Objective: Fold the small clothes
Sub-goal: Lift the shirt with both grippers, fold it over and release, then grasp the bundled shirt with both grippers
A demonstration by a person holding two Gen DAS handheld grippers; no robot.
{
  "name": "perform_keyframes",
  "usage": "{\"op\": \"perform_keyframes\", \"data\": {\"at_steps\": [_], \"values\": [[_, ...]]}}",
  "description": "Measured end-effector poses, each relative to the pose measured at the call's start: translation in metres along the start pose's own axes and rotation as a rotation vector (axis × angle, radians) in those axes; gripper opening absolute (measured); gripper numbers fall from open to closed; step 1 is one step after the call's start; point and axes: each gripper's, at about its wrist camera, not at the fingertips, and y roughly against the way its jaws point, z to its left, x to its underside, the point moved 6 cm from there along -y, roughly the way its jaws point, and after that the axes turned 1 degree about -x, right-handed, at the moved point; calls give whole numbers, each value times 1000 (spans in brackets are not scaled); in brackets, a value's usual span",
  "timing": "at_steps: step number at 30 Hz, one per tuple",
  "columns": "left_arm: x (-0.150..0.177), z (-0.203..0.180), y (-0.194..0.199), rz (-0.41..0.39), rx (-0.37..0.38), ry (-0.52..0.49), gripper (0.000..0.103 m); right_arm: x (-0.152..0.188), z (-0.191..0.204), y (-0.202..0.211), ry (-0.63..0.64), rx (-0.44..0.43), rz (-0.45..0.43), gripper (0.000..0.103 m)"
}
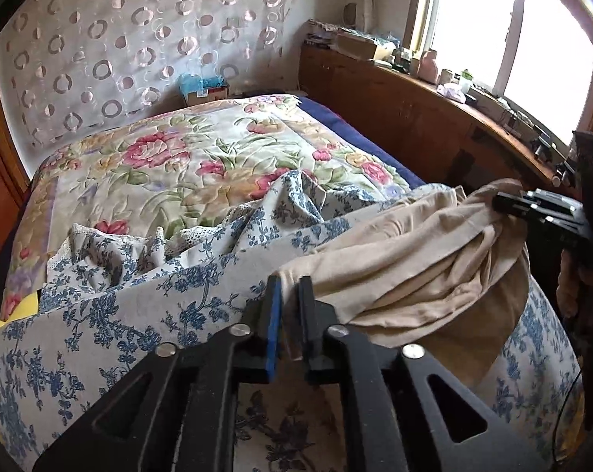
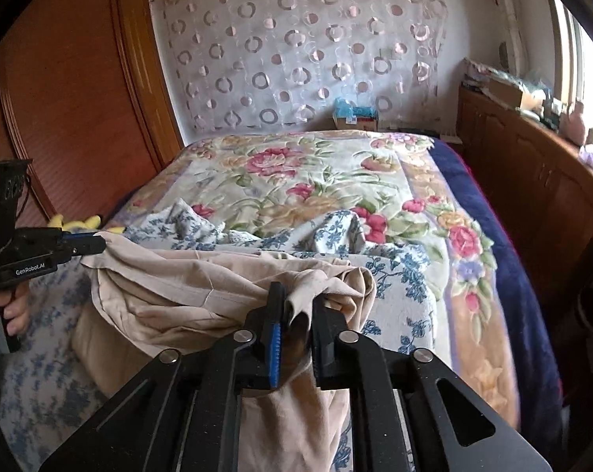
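The beige garment [image 1: 426,259] hangs stretched between the two grippers above the near end of the bed [image 2: 505,236], its loose lower part drooping toward the blue-flowered white cloth [image 1: 111,314] that lies rumpled across that end. The left gripper [image 1: 290,303] has its fingers [image 1: 273,314] drawn nearly together, with only a narrow gap between them, and one edge of the beige garment is pinched in that gap; seen from the right wrist camera, the same gripper [image 2: 100,244] sits at the garment's far left corner, its tips closed on the fabric, with the person's left hand [image 2: 9,308] wrapped round its handle. The right gripper [image 2: 296,310] also has its fingers [image 2: 275,314] pulled close, clamped on a bunched fold of the beige garment that spills down between them and hangs below; in the left wrist view it [image 1: 505,200] meets the garment's upper right corner, though how tightly its tips sit there is hard to read. Beyond the garment, the bed carries a quilt printed with pink flowers [image 1: 170,157], edged by a dark blue blanket [image 2: 473,181] on the side toward the wooden cabinet [image 2: 532,165]. A yellow soft item [image 2: 76,223] peeks out just behind the left gripper. A sheer curtain with ring patterns [image 2: 304,51] covers the wall past the head of the bed.
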Motion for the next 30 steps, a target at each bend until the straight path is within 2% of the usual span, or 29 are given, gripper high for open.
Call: {"op": "perform_keyframes", "data": {"at_steps": [1,2,3,5,7,8,9,13,17,22,28,30], "values": [[1,1,2,-2,1,-4,25,0,0,6,5,12,-7,24],[2,2,6,-9,3,-7,36,0,0,13,8,24,-16,32],[4,3,10,-17,7,-8,43,-1,0,18,7,37,-23,40],[10,3,16,-14,32,-15,46,7,0,31,12,37,-28,43],[18,2,20,-8,56,-21,58,18,2,37,42,34,-13,44],[23,1,22,-2,68,-24,68,22,4,40,60,28,0,45],[27,0,22,7,77,-29,75,28,6,44,81,25,13,45],[40,-9,9,44,69,-52,77,37,2,48,122,52,43,46],[40,-19,-9,82,36,-109,77,32,7,41,146,30,73,46],[22,-15,-24,74,13,-106,77,16,12,17,169,14,91,46],[4,-9,-31,40,15,-77,77,-4,7,3,179,-36,49,46],[-1,-3,-34,18,-7,-65,77,-7,5,0,174,-64,33,46]]}}
